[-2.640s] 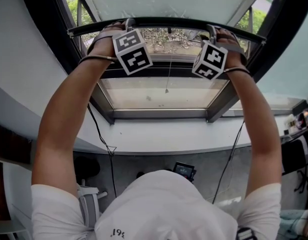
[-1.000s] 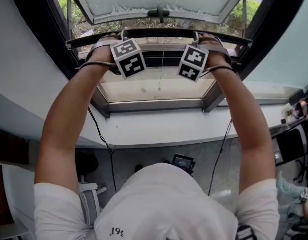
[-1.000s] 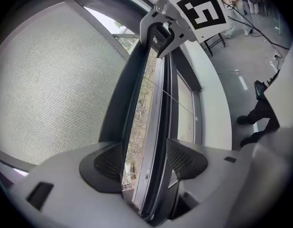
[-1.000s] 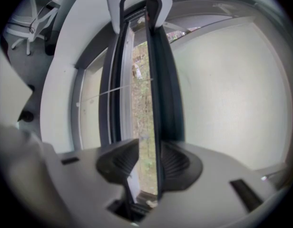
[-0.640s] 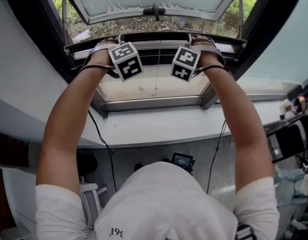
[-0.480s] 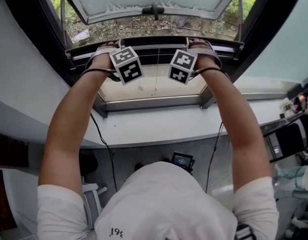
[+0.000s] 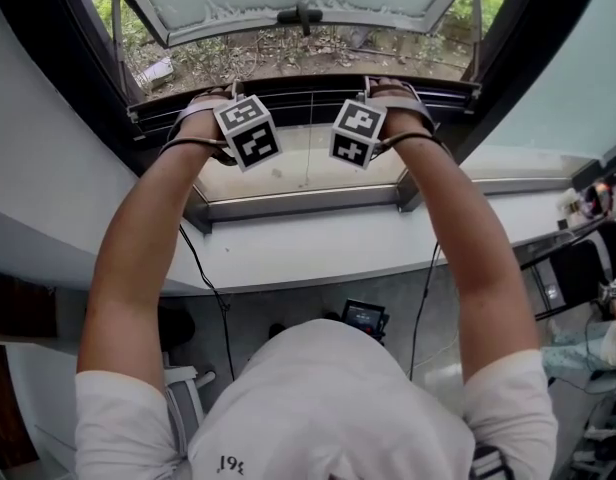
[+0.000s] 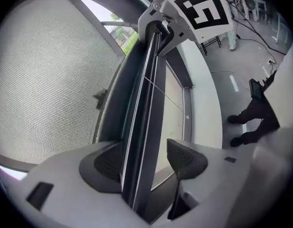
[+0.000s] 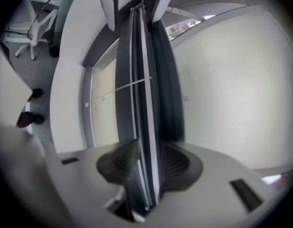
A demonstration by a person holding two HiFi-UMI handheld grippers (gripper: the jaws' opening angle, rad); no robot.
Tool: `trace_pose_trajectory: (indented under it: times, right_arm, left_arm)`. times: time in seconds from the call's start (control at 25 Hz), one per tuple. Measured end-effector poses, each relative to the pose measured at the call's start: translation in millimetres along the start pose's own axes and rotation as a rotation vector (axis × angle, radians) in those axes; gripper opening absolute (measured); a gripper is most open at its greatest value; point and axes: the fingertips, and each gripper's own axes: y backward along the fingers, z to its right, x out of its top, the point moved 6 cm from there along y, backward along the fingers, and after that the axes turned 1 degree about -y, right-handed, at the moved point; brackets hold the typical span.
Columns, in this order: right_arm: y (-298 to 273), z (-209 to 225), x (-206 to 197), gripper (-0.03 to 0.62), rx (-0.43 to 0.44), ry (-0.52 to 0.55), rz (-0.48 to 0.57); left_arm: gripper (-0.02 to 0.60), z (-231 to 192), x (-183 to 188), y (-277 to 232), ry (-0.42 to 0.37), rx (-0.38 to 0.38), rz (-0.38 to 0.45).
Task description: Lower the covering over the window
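The blind's dark bottom bar [image 7: 298, 86] runs level across the window, low over the lower pane. Its mesh fabric [image 8: 51, 80] stretches above it and also shows in the right gripper view [image 9: 232, 89]. My left gripper [image 7: 220, 94] sits over the bar's left part. In its own view the bar [image 8: 149, 94] passes between the jaws of the left gripper [image 8: 146, 163], against the left pad, with a gap to the right pad. My right gripper [image 7: 384, 86] holds the bar's right part. There the right gripper [image 9: 144, 163] has both pads pressed on the bar [image 9: 137, 80].
An outward-opened window sash with a handle [image 7: 300, 15] shows beyond the blind. A thin cord [image 7: 306, 158] hangs from the bar's middle. Below is the white sill [image 7: 318, 243]. Cables, a small device [image 7: 363, 318] and a chair [image 7: 578, 268] are on the floor.
Both grippers and the bar have come down together, from level with the open sash's lower edge to just over the lower pane. More of the blind is drawn out.
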Motion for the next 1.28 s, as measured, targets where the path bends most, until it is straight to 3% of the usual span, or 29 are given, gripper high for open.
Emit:
trace_pose_trajectory:
  times: [0.52, 1.28]
  right_arm:
    - [-20, -30, 2, 0.138, 0.046, 0.007, -0.012]
    - [-24, -27, 4, 0.138, 0.056, 0.009, -0.012]
  left_arm:
    - [0.284, 22, -7, -27, 0.01, -0.047, -0.011]
    - [0.284, 19, -9, -29, 0.013, -0.044, 0.013]
